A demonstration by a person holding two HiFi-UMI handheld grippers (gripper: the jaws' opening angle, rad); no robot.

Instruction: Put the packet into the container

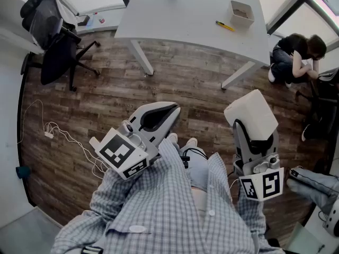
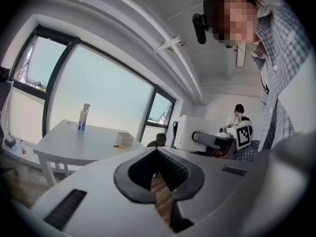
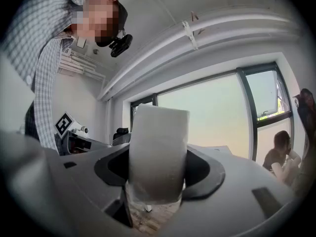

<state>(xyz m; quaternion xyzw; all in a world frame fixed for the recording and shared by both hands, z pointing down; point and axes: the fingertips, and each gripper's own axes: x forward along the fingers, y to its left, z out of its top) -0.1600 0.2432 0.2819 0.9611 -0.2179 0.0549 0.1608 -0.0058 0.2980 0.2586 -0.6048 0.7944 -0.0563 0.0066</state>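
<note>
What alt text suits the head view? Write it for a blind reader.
The right tool grips a white packet above a wooden floor, beside the empty, closed left tool. Ahead, a white table carries a small open container.

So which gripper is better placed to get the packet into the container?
Right. The right gripper clamps the white packet, and the container sits toward the right end of the table ahead. The left gripper is empty, jaws together.
</note>
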